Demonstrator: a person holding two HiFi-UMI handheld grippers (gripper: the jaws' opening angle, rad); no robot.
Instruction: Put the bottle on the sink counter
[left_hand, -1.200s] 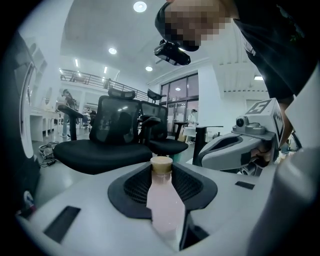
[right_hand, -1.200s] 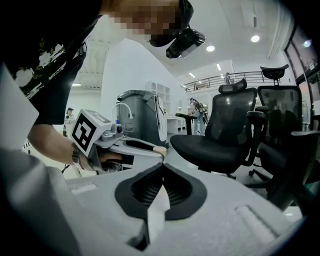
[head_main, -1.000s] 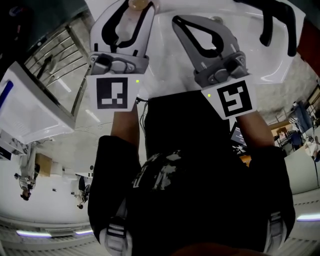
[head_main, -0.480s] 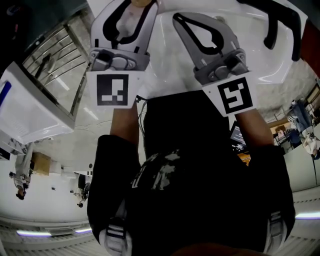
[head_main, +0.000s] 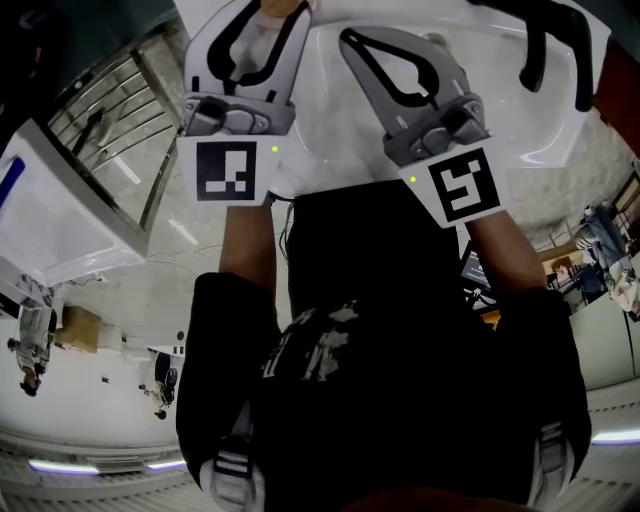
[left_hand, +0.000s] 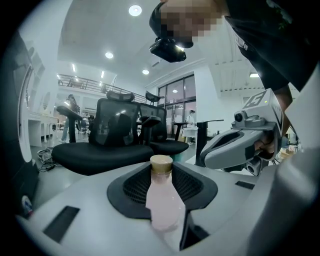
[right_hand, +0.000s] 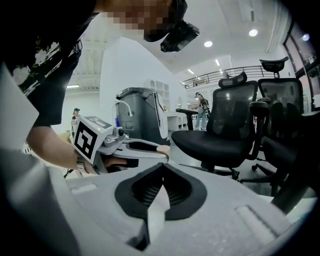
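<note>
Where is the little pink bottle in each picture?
Head view: the pink bottle is at the top edge, left of middle, between the left gripper's jaws.
Left gripper view: the bottle stands low in the middle, squeezed between the jaws.
Right gripper view: only its tan cap peeks out, left of middle.
Shared landmark: the left gripper that holds it.
</note>
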